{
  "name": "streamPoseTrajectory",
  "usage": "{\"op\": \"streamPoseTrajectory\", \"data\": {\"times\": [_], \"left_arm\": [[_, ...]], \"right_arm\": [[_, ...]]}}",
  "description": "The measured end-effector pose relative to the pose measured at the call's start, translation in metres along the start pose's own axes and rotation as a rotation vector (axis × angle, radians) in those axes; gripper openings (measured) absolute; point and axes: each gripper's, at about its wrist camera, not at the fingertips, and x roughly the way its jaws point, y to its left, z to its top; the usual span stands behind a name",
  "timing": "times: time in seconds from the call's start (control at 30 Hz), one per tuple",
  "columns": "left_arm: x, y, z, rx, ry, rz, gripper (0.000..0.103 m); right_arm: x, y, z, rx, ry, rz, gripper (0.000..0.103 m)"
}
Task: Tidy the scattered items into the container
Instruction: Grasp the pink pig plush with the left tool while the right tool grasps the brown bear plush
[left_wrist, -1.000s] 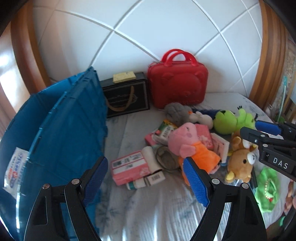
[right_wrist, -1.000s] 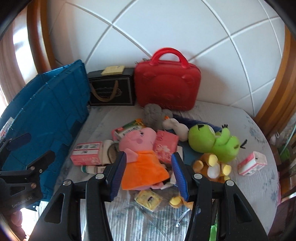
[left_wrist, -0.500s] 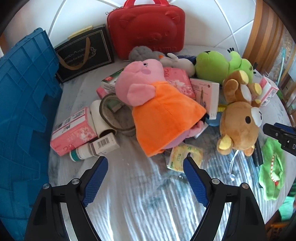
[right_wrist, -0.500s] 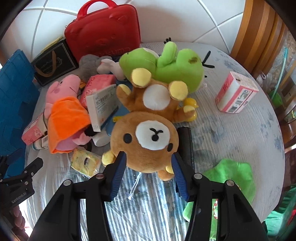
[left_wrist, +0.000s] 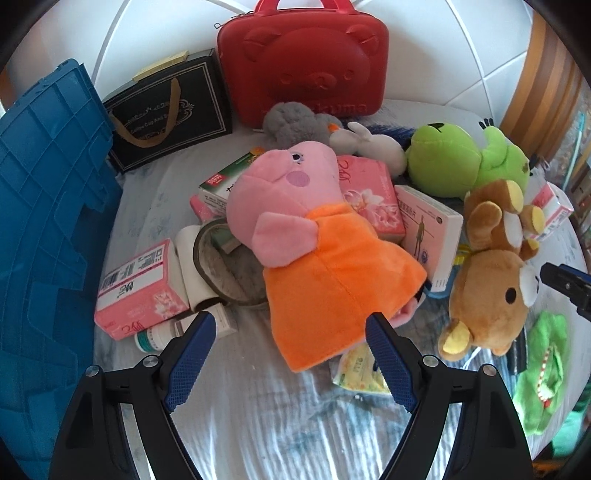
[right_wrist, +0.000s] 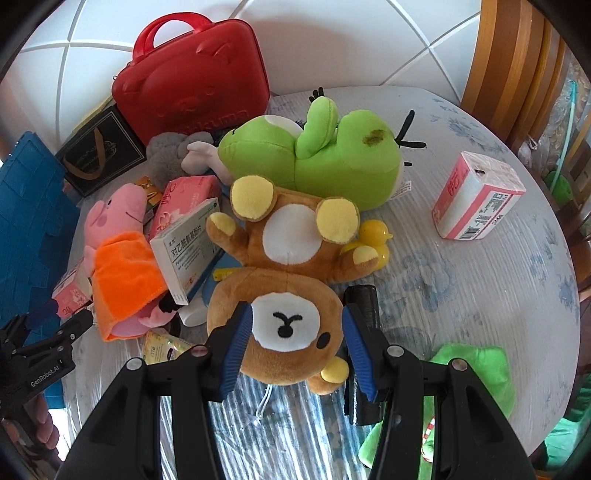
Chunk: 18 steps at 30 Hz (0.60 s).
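Note:
A blue plastic crate (left_wrist: 44, 221) stands at the left of the table. Beside it lies a pile of toys and boxes. My left gripper (left_wrist: 290, 354) is open just above the table, and the orange hem of a pink pig plush (left_wrist: 332, 280) reaches in between its fingertips without touching the pads. My right gripper (right_wrist: 297, 349) is open and straddles the head of a brown bear plush (right_wrist: 291, 325), which lies on its back. Its blue pads (right_wrist: 236, 347) sit close on either side of the head. I cannot tell whether they touch the fur.
A red bear case (left_wrist: 303, 62) and a black gift bag (left_wrist: 166, 110) stand at the back. A green frog plush (right_wrist: 325, 151), pink tissue packs (left_wrist: 140, 291) (right_wrist: 476, 199), a medicine box (right_wrist: 188, 251), a yellow duck (right_wrist: 375, 236) and green cloth (right_wrist: 476, 373) lie around.
Both grippers came down close to the pile. The left view swung from the crate onto the pig. The right gripper moved from the pig to the bear's head. Jaw gaps are unchanged.

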Motion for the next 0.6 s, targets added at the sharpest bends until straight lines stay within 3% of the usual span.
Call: {"op": "streamPoseTrajectory", "data": {"times": [0.4,0.6], "left_arm": [[0.048,0.004,0.052,-0.089,0.067,-0.026,0.084],[0.063,-0.002,0.06,-0.112,0.076,-0.061,0.084]], "right_arm": [[0.052,-0.006,0.028,0.064,0.093,0.062,0.05],[0.06,-0.005,0.033,0.083,0.102,0.069,0.06]]}}
